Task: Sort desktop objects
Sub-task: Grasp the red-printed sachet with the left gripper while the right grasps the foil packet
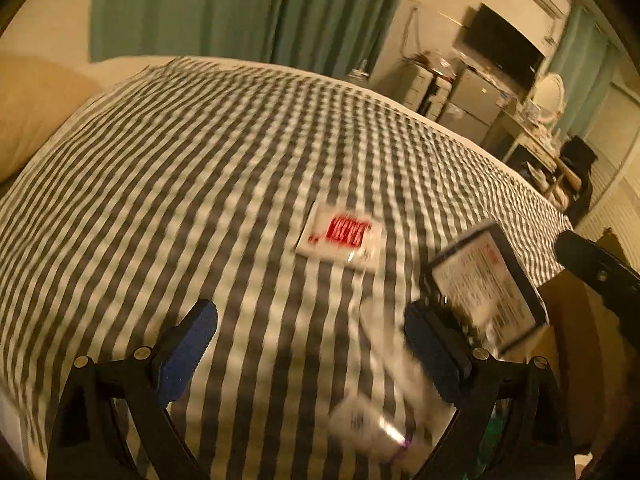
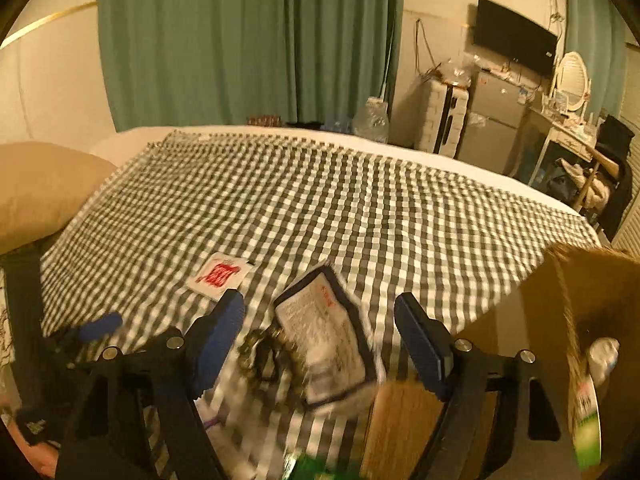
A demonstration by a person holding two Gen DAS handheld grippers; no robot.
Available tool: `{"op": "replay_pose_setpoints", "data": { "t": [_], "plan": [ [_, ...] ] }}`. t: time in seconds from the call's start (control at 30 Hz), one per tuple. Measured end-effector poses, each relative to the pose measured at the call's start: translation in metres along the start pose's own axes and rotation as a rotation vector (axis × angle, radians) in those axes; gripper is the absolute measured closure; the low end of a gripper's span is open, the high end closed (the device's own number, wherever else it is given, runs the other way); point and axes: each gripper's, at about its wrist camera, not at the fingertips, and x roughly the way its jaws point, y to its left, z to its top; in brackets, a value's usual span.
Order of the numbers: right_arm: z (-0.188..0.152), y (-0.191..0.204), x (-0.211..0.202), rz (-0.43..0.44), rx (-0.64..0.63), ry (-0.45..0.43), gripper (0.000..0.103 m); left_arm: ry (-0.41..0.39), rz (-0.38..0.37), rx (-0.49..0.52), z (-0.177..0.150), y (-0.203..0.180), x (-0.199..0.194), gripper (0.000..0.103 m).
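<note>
While both claws stand released over the checked bedspread (image 2: pixel 320 184), the dark-edged packet (image 2: pixel 328 336) lies between the right claw (image 2: pixel 320 320) fingers, long axis running near to far. The red-printed sachet (image 1: pixel 340 236) lies flat, ahead of the left claw (image 1: pixel 312 328). Only the right view shows the cardboard box (image 2: pixel 592 300) interior.

One checked cloth (image 2: pixel 360 208). One red-printed sachet (image 1: pixel 340 238). One dark-edged packet (image 2: pixel 326 336). One cardboard box (image 2: pixel 600 304). One white tube (image 1: pixel 372 420), blurred. One pillow (image 2: pixel 40 188). Two green curtains (image 2: pixel 240 40).
</note>
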Motion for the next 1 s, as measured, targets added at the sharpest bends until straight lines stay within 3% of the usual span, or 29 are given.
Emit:
{"op": "replay_pose_setpoints", "data": {
  "t": [0.27, 0.37, 0.43, 0.5, 0.57, 0.67, 0.83, 1.0],
  "plan": [
    [-0.007, -0.022, 0.052, -0.001, 0.033, 0.082, 0.026, 0.022, -0.044, 0.106, 0.024, -0.027, 0.047, 0.006],
    [-0.012, -0.024, 0.065, -0.017, 0.019, 0.106, 0.028, 0.050, -0.020, 0.171, 0.037, -0.035, 0.066, 0.006],
    [-0.016, -0.025, 0.073, -0.021, 0.014, 0.126, 0.047, 0.064, -0.004, 0.194, 0.045, -0.032, 0.076, 0.006],
    [-0.021, -0.027, 0.083, -0.001, 0.013, 0.165, 0.057, 0.086, -0.001, 0.177, 0.049, -0.027, 0.086, 0.006],
    [-0.026, -0.026, 0.091, 0.005, 0.017, 0.196, 0.064, 0.119, 0.001, 0.164, 0.051, -0.019, 0.097, 0.006],
    [-0.024, -0.019, 0.089, 0.003, -0.004, 0.205, 0.075, 0.105, -0.003, 0.220, 0.049, -0.021, 0.099, 0.007],
    [-0.022, -0.027, 0.078, 0.059, 0.056, 0.190, 0.094, 0.095, -0.020, 0.292, 0.048, -0.033, 0.096, 0.061],
    [-0.018, -0.025, 0.056, 0.050, 0.055, 0.148, 0.097, 0.086, -0.029, 0.268, 0.043, -0.035, 0.085, 0.069]
  ]
}}
